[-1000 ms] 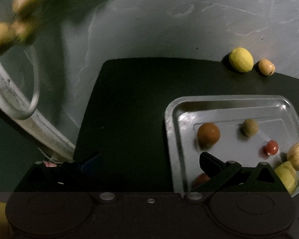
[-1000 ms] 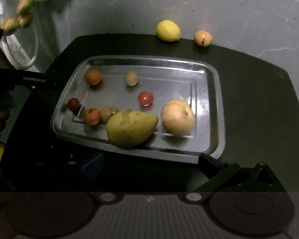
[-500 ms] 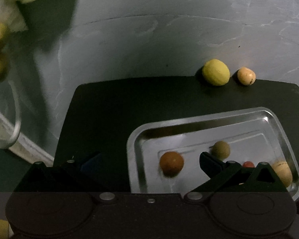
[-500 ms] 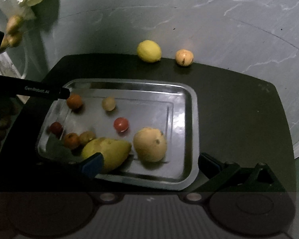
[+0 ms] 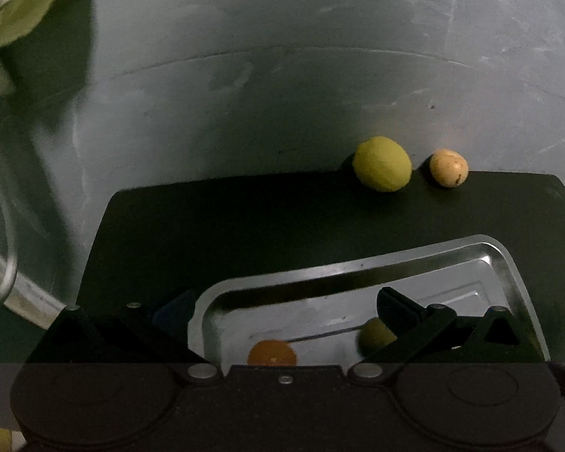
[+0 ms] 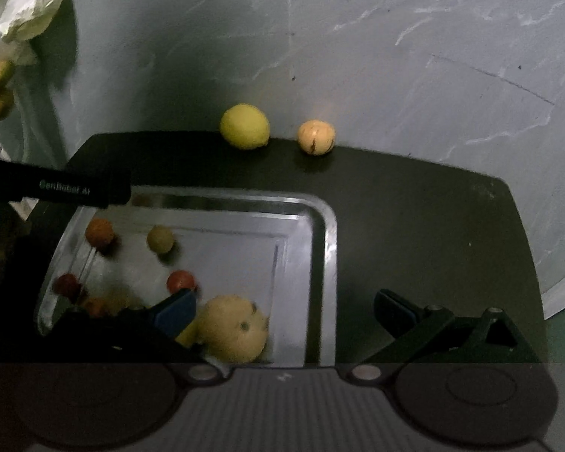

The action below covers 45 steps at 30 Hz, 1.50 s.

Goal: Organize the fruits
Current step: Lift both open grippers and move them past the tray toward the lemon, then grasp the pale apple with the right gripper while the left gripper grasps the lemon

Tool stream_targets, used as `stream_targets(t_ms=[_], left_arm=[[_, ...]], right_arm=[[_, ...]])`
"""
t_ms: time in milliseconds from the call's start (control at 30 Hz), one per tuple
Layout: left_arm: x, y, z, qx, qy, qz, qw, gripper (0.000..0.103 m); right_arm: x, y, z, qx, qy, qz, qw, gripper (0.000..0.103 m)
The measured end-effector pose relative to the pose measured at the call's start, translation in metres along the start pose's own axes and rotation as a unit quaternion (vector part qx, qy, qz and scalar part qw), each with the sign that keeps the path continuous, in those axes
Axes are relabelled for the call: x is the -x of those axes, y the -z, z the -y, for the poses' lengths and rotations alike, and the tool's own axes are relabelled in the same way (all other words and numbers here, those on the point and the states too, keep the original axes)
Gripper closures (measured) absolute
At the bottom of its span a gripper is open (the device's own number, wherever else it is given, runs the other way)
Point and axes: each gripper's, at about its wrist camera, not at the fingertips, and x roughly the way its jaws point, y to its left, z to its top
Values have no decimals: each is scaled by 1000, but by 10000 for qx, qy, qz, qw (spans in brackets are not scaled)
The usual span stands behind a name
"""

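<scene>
Steel gleams dully off the tray (image 6: pixel 322 248), which lies flat on a dark mat (image 6: pixel 414 218) with its long side running left to right across the right wrist view. Inside it lie an orange fruit (image 6: pixel 99 230), a small greenish one (image 6: pixel 160 239), two little red ones (image 6: pixel 180 280) and a big pale round fruit (image 6: pixel 232 333) at the near edge. Off the tray, at the mat's far edge, a yellow lemon (image 6: pixel 245 126) rests with its long axis roughly level, and just beside it, not touching, a small tan fruit (image 6: pixel 315 137).

Since half a second ago both cameras have pushed forward: the tray has slid lower in each view, and the lemon and tan fruit look larger and nearer.

The right gripper (image 6: pixel 278 312) hangs over the tray's near right corner, jaws spread wide and holding nothing, its left finger above the big pale fruit. The left gripper (image 5: pixel 282 309) is likewise spread and empty, poised over the tray's left end; from the right camera its dark body (image 6: pixel 56 186) reaches in from the left, lying level above the tray's far left corner. A crumpled bag (image 6: pixel 30 7) sits at upper left.
</scene>
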Motion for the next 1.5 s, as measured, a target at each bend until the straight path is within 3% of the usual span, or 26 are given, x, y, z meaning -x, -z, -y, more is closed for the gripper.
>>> stream_targets(t_ms=[633, 1067, 1500], left_arm=[[-32, -40, 33, -350, -23, 322, 9989, 1], [-51, -66, 46, -421, -210, 562, 9973, 1], [-74, -81, 62, -169, 245, 585, 9978, 1]], right_arm=[[-40, -20, 18, 165, 154, 397, 9990, 0], [-81, -55, 34, 562, 120, 719, 9958, 0], [-124, -79, 40, 728, -194, 848, 9935, 0]])
